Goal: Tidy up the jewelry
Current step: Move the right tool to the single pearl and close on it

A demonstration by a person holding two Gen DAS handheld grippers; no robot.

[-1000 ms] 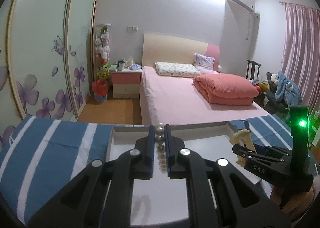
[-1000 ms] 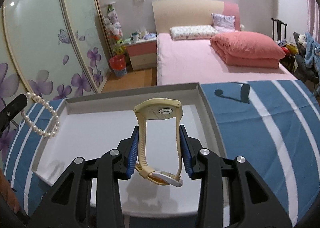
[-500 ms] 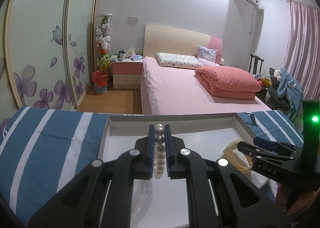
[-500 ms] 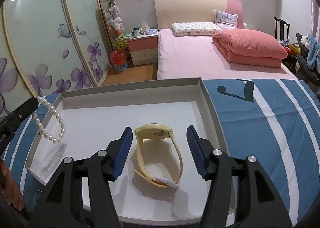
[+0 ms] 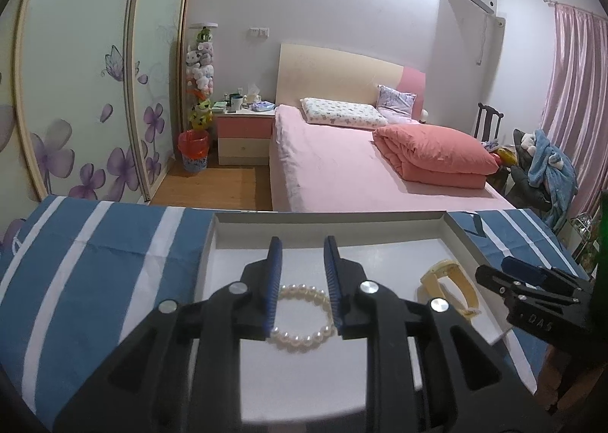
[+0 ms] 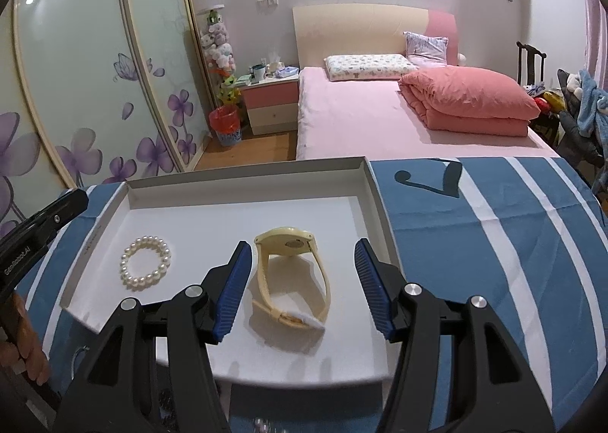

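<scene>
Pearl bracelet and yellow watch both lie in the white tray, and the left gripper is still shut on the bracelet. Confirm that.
Not quite. The pearl bracelet and yellow watch do lie in the white tray, but the left gripper is open: in the left wrist view its fingers stand apart on either side of the bracelet, and the right wrist view shows the bracelet lying free.

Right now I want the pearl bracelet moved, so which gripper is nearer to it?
Left. The left gripper is open right over the pearl bracelet; the right gripper is open around the watch, beside it.
</scene>
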